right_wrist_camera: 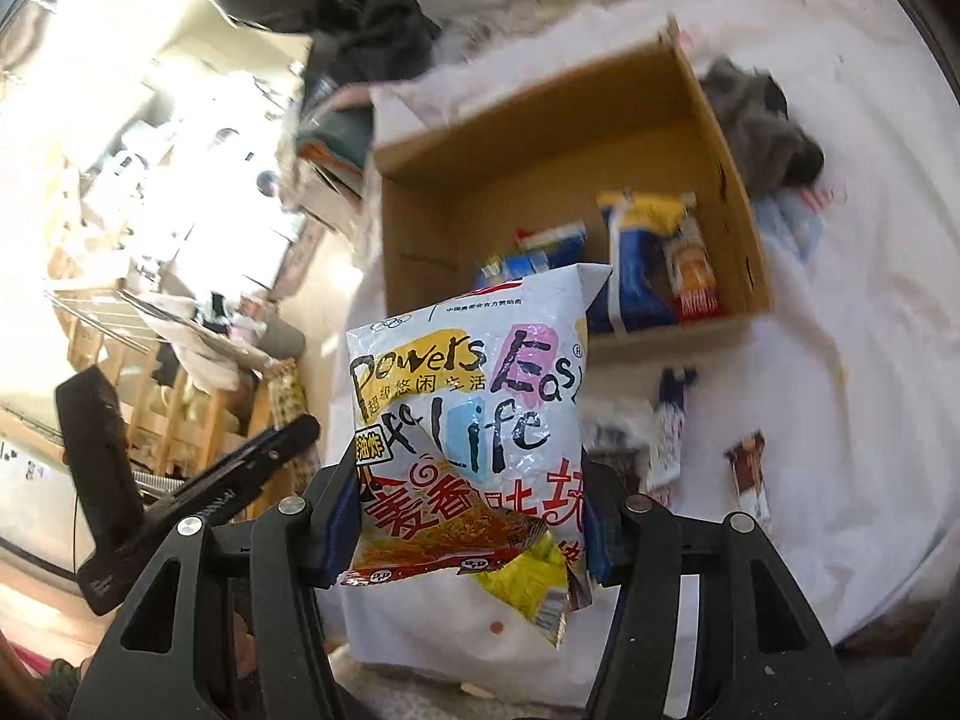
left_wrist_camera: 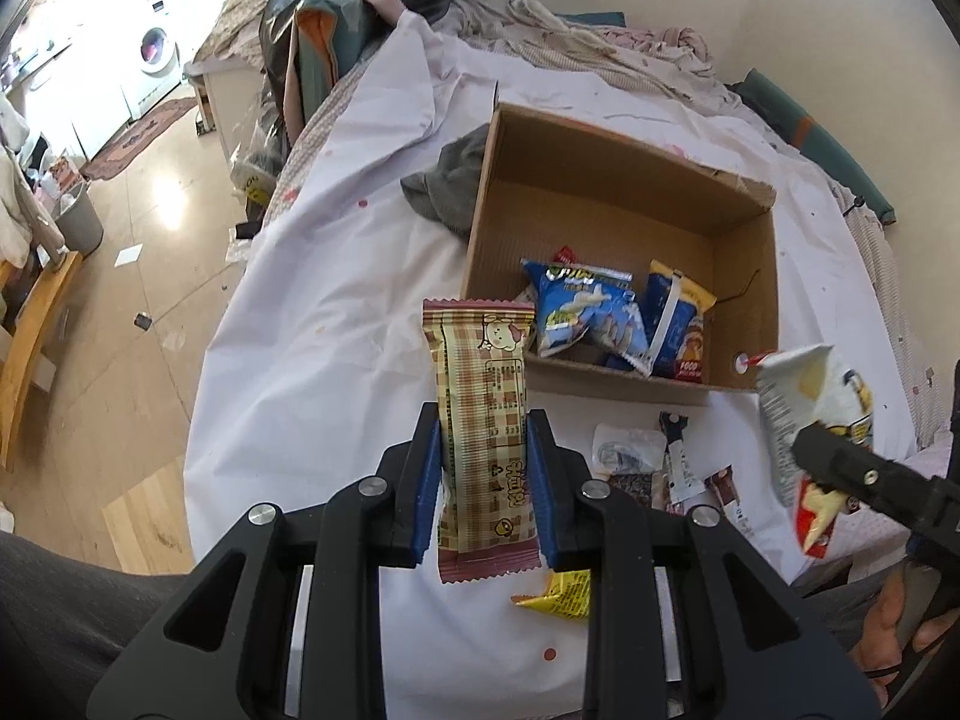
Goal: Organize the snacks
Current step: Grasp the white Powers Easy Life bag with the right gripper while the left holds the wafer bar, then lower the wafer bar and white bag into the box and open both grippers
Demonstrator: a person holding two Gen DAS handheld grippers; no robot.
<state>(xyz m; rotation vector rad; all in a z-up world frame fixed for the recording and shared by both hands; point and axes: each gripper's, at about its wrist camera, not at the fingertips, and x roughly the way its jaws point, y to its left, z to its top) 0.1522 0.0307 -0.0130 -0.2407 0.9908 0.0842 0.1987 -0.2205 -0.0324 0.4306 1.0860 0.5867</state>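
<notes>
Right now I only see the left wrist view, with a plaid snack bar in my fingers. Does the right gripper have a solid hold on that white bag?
Observer: Yes. The right gripper has both fingers pressed against the lower half of the white snack bag, whose front reads "Powers Easy Life".
Operator: Is anything hidden from me behind the cardboard box?
Observer: Outside the cardboard box, just below the grey cloth, a pale blue-and-white packet lies on the sheet. It is too blurred to read.

Home: bed (left_wrist_camera: 336,324), washing machine (left_wrist_camera: 157,51) (laundry beyond).
</notes>
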